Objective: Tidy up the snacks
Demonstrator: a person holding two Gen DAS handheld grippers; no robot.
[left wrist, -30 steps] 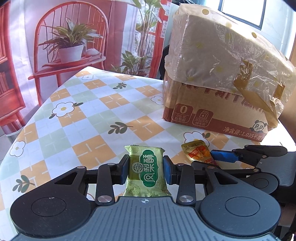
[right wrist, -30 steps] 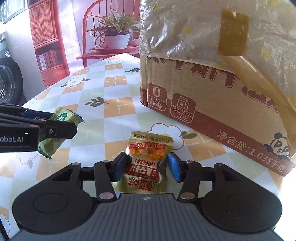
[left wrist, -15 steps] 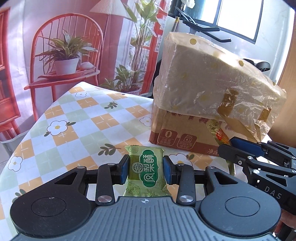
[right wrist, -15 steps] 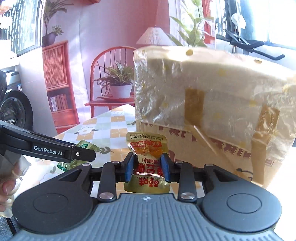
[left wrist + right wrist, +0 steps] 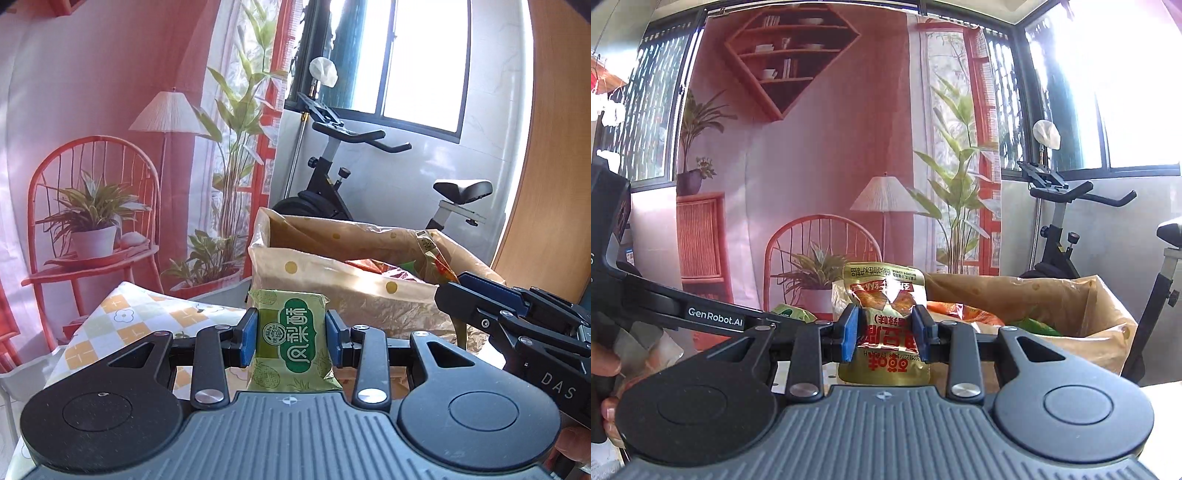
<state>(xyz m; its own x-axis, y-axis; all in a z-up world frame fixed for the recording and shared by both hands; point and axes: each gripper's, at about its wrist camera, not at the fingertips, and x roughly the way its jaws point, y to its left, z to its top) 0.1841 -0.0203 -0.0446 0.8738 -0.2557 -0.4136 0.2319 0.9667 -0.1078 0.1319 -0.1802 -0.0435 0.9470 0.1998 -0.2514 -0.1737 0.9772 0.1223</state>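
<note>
My left gripper (image 5: 290, 341) is shut on a green pineapple-cake packet (image 5: 291, 319), held upright above the table. The right gripper (image 5: 885, 336) is shut on a gold and red snack pouch (image 5: 882, 291), its blue pads pressing the pouch's middle. Ahead of both stands the open cardboard box lined with dotted brown paper (image 5: 351, 291), with red and green snack packs inside. In the left wrist view the right gripper (image 5: 456, 290) reaches in from the right at the box's rim. From the left of the right wrist view comes the left gripper (image 5: 775, 322), with the green packet (image 5: 792, 314) at its tip.
The checked flower tablecloth (image 5: 122, 317) shows at the lower left, with the table's edge beyond it. An exercise bike (image 5: 332, 184) stands behind the box by the window. A printed backdrop with a chair and plants hangs at the back. A hand (image 5: 605, 369) holds the left gripper's handle.
Both grippers rose from the table with their packets and tilted up, so the box's open top now shows. The right jaws closed on the gold pouch early on.
</note>
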